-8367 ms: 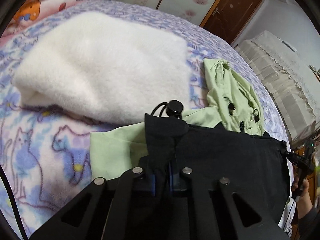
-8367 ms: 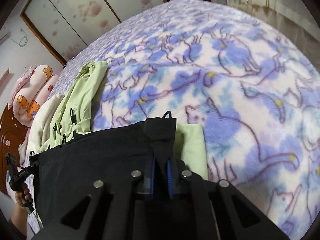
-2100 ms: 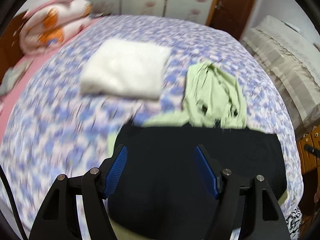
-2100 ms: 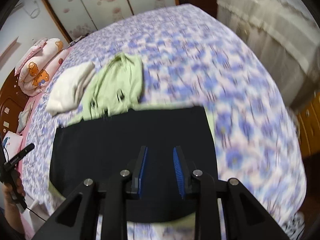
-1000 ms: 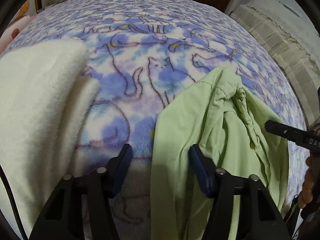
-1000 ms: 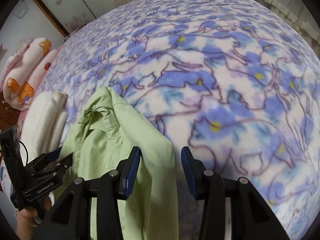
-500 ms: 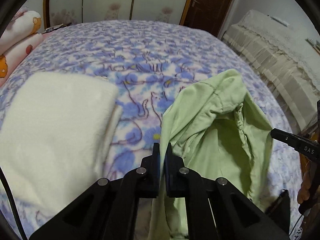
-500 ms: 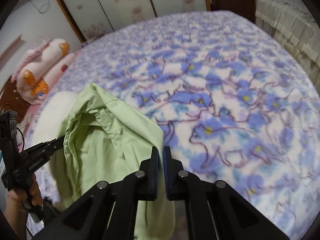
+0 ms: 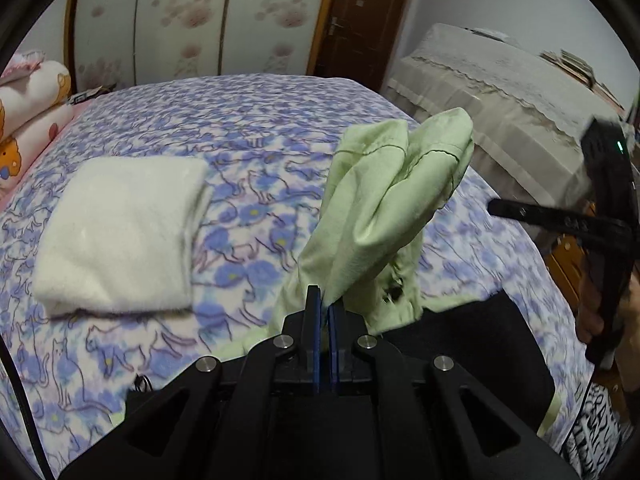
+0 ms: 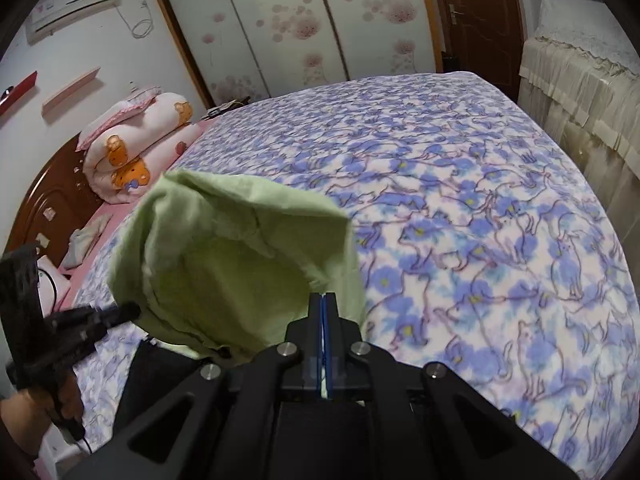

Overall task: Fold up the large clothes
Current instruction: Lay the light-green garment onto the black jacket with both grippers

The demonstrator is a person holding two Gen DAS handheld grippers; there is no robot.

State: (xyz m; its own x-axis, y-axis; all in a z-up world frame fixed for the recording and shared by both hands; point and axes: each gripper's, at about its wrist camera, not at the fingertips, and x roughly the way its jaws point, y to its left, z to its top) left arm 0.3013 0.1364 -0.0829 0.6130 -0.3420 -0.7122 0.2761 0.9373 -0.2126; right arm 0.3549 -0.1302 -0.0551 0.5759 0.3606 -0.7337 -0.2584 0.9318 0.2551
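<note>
A light green garment with a black body lies on the bed. Its green hood end is lifted off the bed and stands up between the two grippers. My left gripper is shut on one edge of the green cloth. My right gripper is shut on the other edge of the green cloth, which opens like a pocket in the right wrist view. The right gripper also shows in the left wrist view, and the left gripper shows in the right wrist view.
A folded white fleece lies on the blue floral bedspread to the left of the garment. Pink pillows are at the headboard. A covered cabinet stands beside the bed on the right.
Both grippers closed on the green cloth about half a second ago and have since raised it off the bed and drawn back, so the hood end now stands upright.
</note>
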